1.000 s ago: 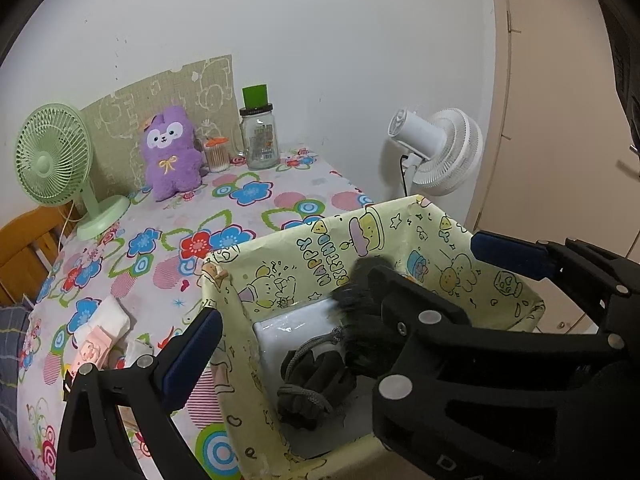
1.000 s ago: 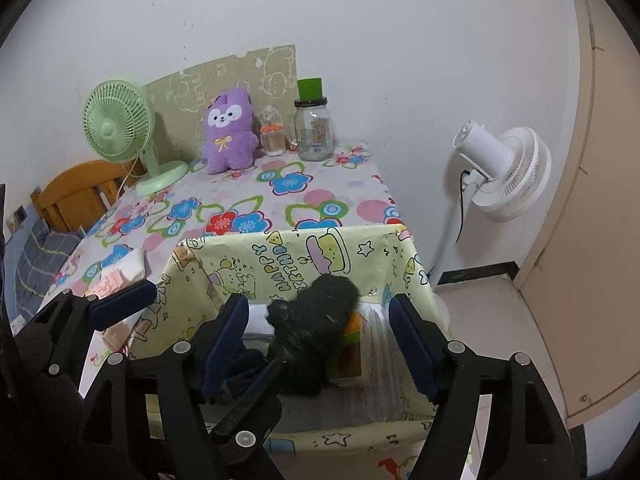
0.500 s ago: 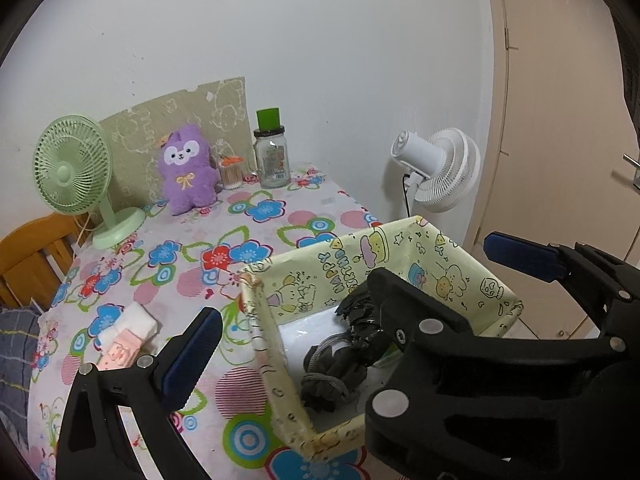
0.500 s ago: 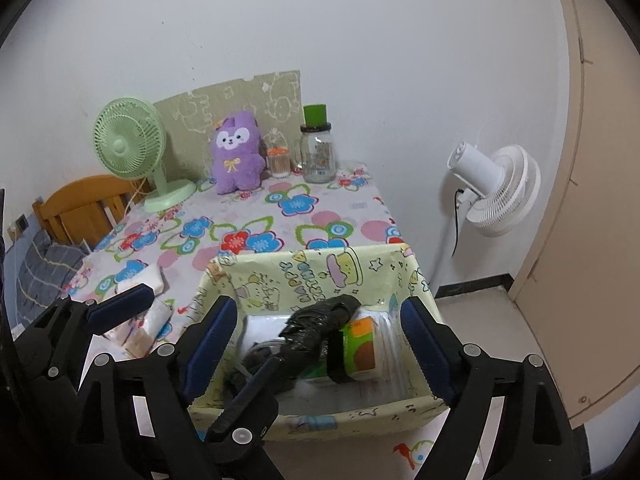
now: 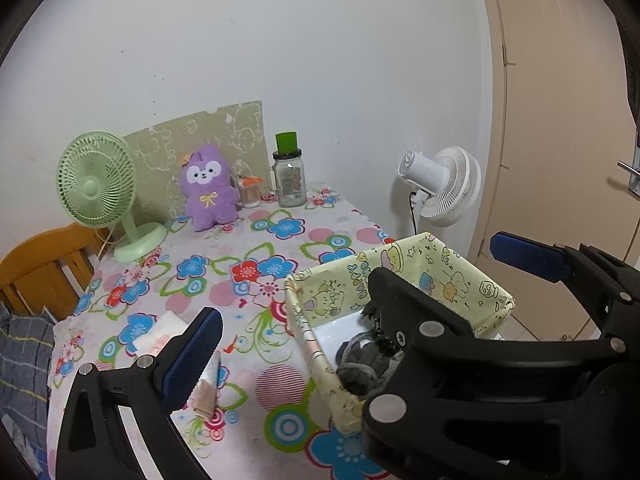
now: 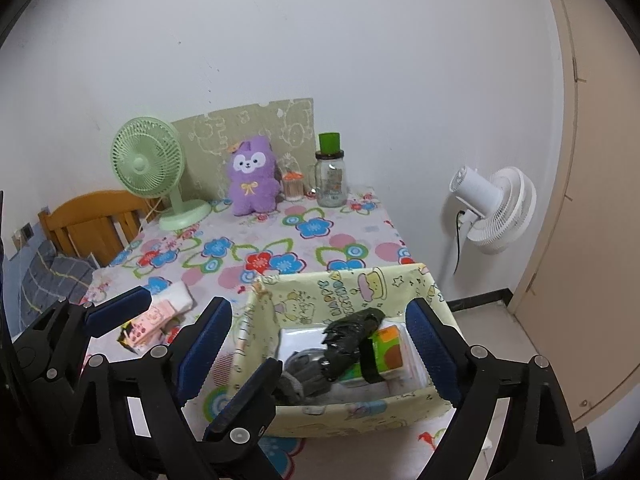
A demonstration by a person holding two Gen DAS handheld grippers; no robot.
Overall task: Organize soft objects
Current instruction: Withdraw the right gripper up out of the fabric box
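A yellow cartoon-print fabric basket (image 6: 344, 286) (image 5: 460, 276) stands at the near right corner of the flowered table. In it lie a black crumpled soft item (image 6: 352, 330), grey knitted pieces (image 6: 304, 368) (image 5: 360, 360) and a green-orange pack (image 6: 386, 354). My right gripper (image 6: 318, 304) hovers above the basket, its jaws opening, their pads clear of the black item below. My left gripper (image 5: 354, 278) is wide open with nothing in it, and its fingers interleave with the right one's. Folded pink-and-white cloths (image 6: 160, 312) (image 5: 160, 336) lie left of the basket. A purple plush toy (image 6: 252, 178) sits at the back.
A green desk fan (image 6: 148, 164), a small container (image 6: 294, 186) and a glass jar with a green lid (image 6: 330, 178) line the back wall. A white fan (image 6: 496, 208) stands beyond the table's right edge, by a door. A wooden chair (image 6: 88, 224) stands at the left.
Both grippers drew back and up from the basket. The black item, between the right jaws a second ago, now lies in the basket, and the right jaws stand wider.
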